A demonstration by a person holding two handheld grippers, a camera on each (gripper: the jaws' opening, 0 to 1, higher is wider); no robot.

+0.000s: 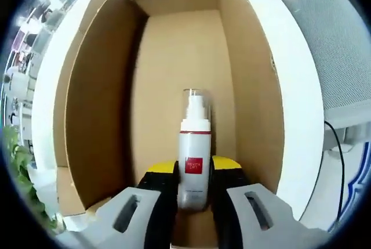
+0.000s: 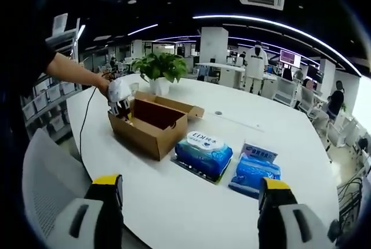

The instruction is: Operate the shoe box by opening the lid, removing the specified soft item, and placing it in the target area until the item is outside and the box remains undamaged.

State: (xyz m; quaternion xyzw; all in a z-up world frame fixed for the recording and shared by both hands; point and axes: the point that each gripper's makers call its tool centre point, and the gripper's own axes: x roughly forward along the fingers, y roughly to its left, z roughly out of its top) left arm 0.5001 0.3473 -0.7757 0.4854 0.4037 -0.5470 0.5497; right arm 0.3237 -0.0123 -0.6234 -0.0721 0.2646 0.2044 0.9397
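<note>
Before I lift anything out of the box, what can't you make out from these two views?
- Base of the white pump bottle with red label: left gripper view, hidden between the left gripper's fingers.
- Brown cardboard shoe box interior: right gripper view, walls hide the contents.
- Print on two blue tissue packs: too small.

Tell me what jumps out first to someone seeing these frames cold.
In the left gripper view, a white spray bottle with a red label sits clamped between the left gripper jaws, deep inside the open cardboard box. In the right gripper view, two blue wipe packs lie on the white table beside that box, with the right gripper wide open.
</note>
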